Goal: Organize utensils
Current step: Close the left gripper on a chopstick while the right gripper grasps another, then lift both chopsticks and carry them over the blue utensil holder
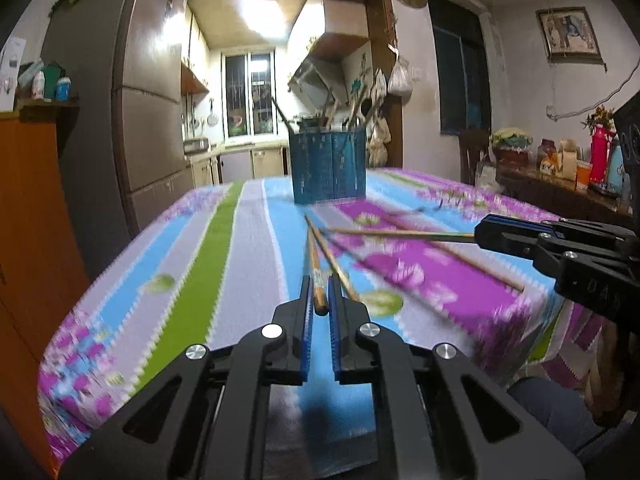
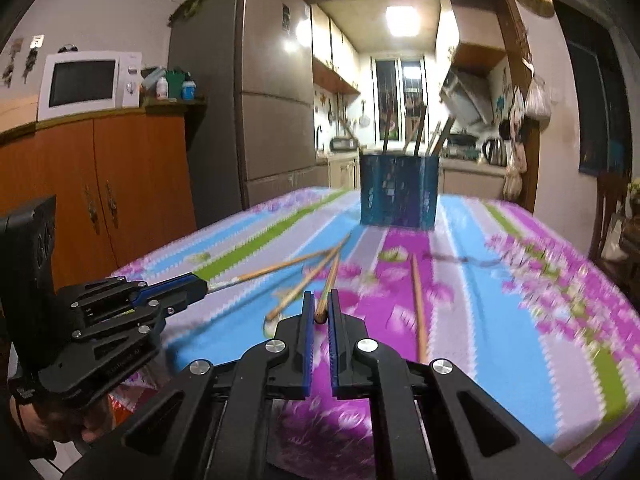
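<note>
Left wrist view first: we see the counter [image 1: 240, 264], draped in a striped floral cloth, and near its far edge, about midway along it, the blue utensil holder [image 1: 330, 166], already bristling with chopsticks and what look like spoon handles.

Next down in size are our two tools. We hold the left tongs [image 1: 320, 300] clamped on the butt end of one chopstick [image 1: 316, 276], its tip pointing toward the holder. We hold the right tongs [image 2: 320, 306] clamped on a second chopstick [image 2: 330, 286] in the same way; seen from the left wrist, it sticks out nearly level across the middle of the counter.

Smallest are the loose pieces: another chopstick [image 2: 418, 304] lies on the purple stripe toward the near edge, one more [image 2: 304, 286] lies crossed under our held sticks, and a dark slender utensil [image 2: 464, 259] (too blurred to name) rests nearer the holder.

We judge the risks as follows. Each stick is gripped only at its very end, so it could pivot between the pads and droop or slip out on the way to the holder. The two held sticks cross close together, so bringing both hands in at once could knock them against each other. The holder is crowded and light-looking; a tip that catches its rim or the handles inside could tip it or bounce the stick back onto the cloth.
</note>
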### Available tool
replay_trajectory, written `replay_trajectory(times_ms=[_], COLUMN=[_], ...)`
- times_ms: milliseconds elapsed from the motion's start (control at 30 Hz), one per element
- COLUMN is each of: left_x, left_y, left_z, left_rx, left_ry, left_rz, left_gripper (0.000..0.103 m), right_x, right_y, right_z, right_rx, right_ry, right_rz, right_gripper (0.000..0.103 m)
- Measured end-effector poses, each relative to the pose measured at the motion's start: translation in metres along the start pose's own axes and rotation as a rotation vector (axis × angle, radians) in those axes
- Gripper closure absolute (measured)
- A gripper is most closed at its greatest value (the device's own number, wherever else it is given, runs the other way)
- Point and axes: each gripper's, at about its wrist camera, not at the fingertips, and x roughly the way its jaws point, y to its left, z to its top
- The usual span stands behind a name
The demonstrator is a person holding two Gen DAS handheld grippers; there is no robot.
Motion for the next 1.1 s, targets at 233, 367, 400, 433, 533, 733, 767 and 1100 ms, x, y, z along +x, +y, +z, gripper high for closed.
replay_trajectory(times_ms=[233,367,400,433,533,733,767,1100], left_x=[-0.014,-0.008,-0.005,-0.001,0.007,0.03,0.033,0.04], left_y=[0.01,0.018,0.021,0.023,0.026,0.033,0.034,0.037], left_z=[0.047,0.078,0.087,0.095,0.115,0.147,0.151,0.181], left_rx=[0.017,0.019,0.012,0.008,0.007,-0.011,-0.01,-0.01], left_ry=[-0.107,-0.144,-0.153,-0.159,-0.17,-0.155,-0.15,-0.165], left_rz=[0.005,-0.007,-0.01,-0.013,-0.022,-0.068,-0.073,-0.082], left_gripper=[0.097,0.097,0.097,0.097,0.097,0.097,0.097,0.097], right_x=[-0.019,-0.015,-0.013,-0.009,0.002,0.027,0.032,0.046], right_y=[-0.011,-0.019,-0.021,-0.025,-0.034,-0.048,-0.049,-0.047], right_z=[0.051,0.085,0.091,0.099,0.12,0.149,0.154,0.183], right_rx=[-0.082,-0.112,-0.112,-0.108,-0.098,-0.08,-0.083,-0.111], right_ry=[-0.099,-0.127,-0.131,-0.131,-0.128,-0.095,-0.089,-0.072], right_rz=[0.011,0.049,0.058,0.07,0.088,0.127,0.136,0.16], right_gripper=[0.096,0.096,0.096,0.096,0.096,0.096,0.096,0.096])
